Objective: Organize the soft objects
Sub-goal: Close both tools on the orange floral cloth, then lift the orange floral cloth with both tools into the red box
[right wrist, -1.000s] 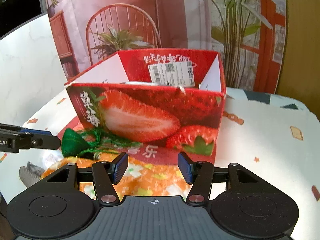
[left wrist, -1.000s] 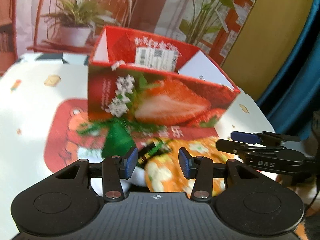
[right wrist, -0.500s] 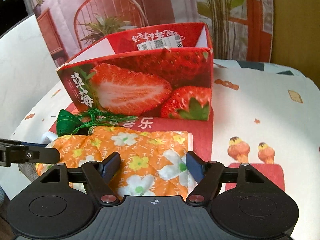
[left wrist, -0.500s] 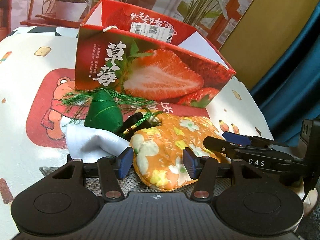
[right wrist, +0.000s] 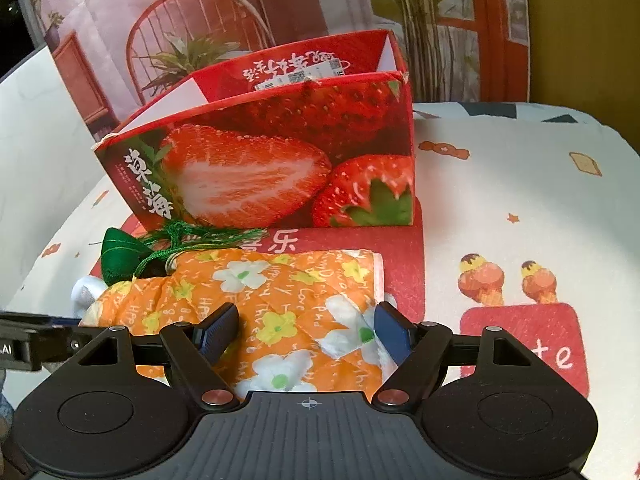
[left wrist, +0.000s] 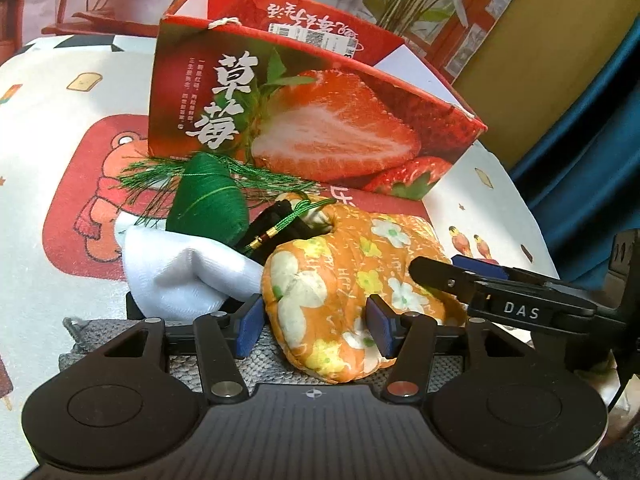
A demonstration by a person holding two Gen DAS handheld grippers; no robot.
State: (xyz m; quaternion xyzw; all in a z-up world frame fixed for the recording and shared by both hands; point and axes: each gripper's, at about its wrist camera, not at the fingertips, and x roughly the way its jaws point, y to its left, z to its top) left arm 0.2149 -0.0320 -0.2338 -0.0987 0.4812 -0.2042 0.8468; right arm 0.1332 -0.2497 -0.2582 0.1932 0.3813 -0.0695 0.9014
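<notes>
- Both grippers have sunk toward the orange floral mitt [left wrist: 352, 280], which lies before the strawberry box [left wrist: 320, 120].
- Left gripper [left wrist: 314, 330] jaws spread around the mitt's end; contact unclear.
- Right gripper [right wrist: 306, 330] jaws have just been widening, mitt between.
- Grey cloth [left wrist: 100, 332] lies mostly hidden.

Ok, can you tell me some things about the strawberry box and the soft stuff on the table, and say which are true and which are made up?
1. The strawberry box stands open at the top. True.
2. The orange flowered mitt is inside the box. False: it lies on the tablecloth in front of the box.
3. The green tasselled pouch lies beside the mitt. True.
4. The right gripper is squeezed shut on the mitt. False: its jaws stand open, one on each side of the mitt.
5. The white cloth is folded on top of the box. False: it lies by the pouch.
</notes>
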